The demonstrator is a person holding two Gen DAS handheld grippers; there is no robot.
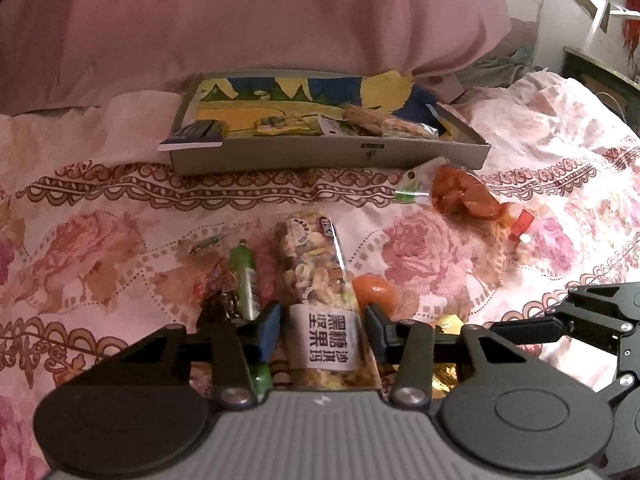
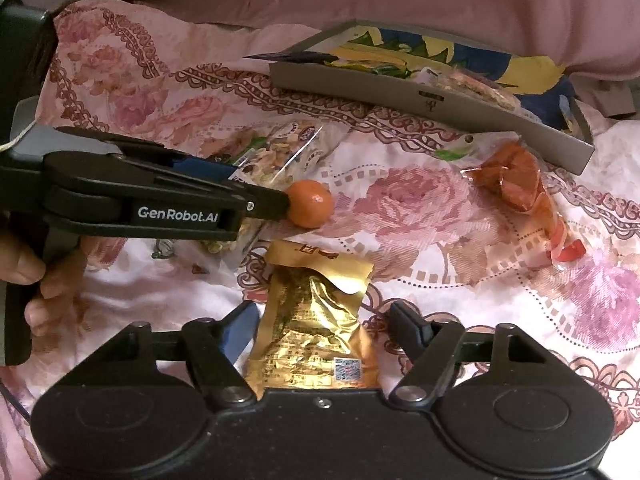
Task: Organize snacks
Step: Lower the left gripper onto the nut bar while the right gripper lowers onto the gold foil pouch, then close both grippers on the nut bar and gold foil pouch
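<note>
My left gripper [image 1: 322, 330] is open, its jaws on either side of a long clear nut bar packet [image 1: 318, 280] with a white label, lying on the floral bedspread. A small orange [image 1: 374, 294] sits just right of it, a green stick packet [image 1: 246, 280] and a red wrapped candy [image 1: 212, 286] just left. My right gripper [image 2: 322, 330] is open around a gold foil packet [image 2: 316, 320] lying flat. The grey box tray [image 1: 332, 154] holds several snacks at the back. The left gripper also shows in the right wrist view [image 2: 264, 194], with the orange [image 2: 310, 204] at its tip.
A clear bag of orange-red snacks [image 1: 460, 194] lies in front of the tray's right corner; it also shows in the right wrist view [image 2: 520, 184]. A pink pillow [image 1: 248, 16] lies behind the tray. A dark booklet [image 1: 194, 136] rests on the tray's left corner.
</note>
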